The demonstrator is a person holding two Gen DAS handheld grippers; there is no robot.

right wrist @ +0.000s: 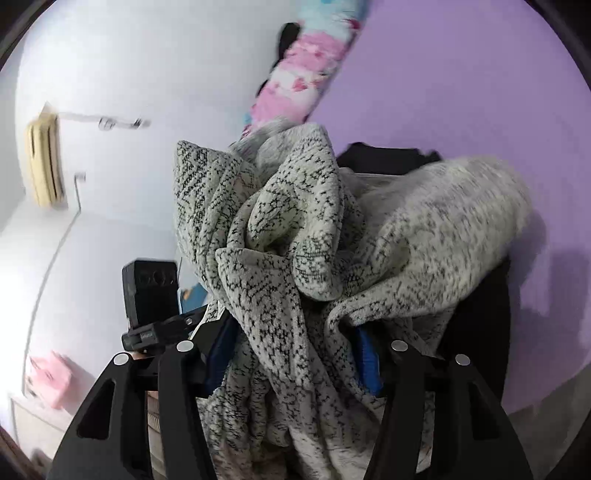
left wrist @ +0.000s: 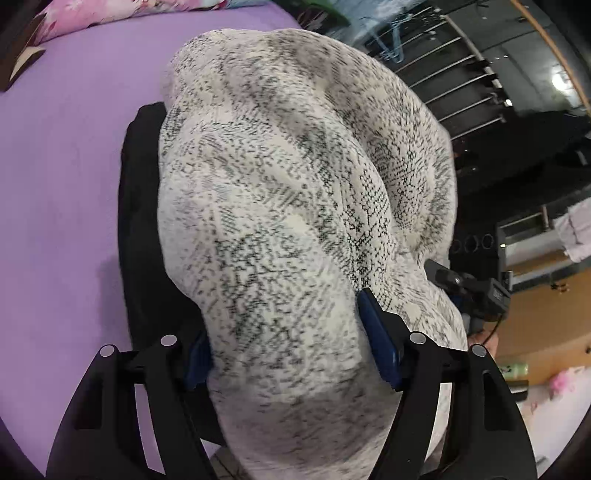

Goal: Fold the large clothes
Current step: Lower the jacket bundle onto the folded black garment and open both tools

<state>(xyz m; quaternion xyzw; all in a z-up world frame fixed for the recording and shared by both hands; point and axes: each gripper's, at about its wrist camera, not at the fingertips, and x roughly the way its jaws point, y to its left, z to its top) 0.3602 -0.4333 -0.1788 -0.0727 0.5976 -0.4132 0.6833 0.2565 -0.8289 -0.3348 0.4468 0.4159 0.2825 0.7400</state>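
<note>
A large white knit sweater speckled with black fills the middle of the left wrist view and hangs bunched above the purple bed. My left gripper is shut on a thick fold of it between its blue pads. In the right wrist view the same sweater is gathered in folds, and my right gripper is shut on a bunch of it. The other gripper's camera shows at the left. A black garment lies on the bed under the sweater.
A pink floral pillow lies at the far edge of the bed, also in the right wrist view. A metal clothes rack stands to the right of the bed. An air conditioner hangs on the white wall.
</note>
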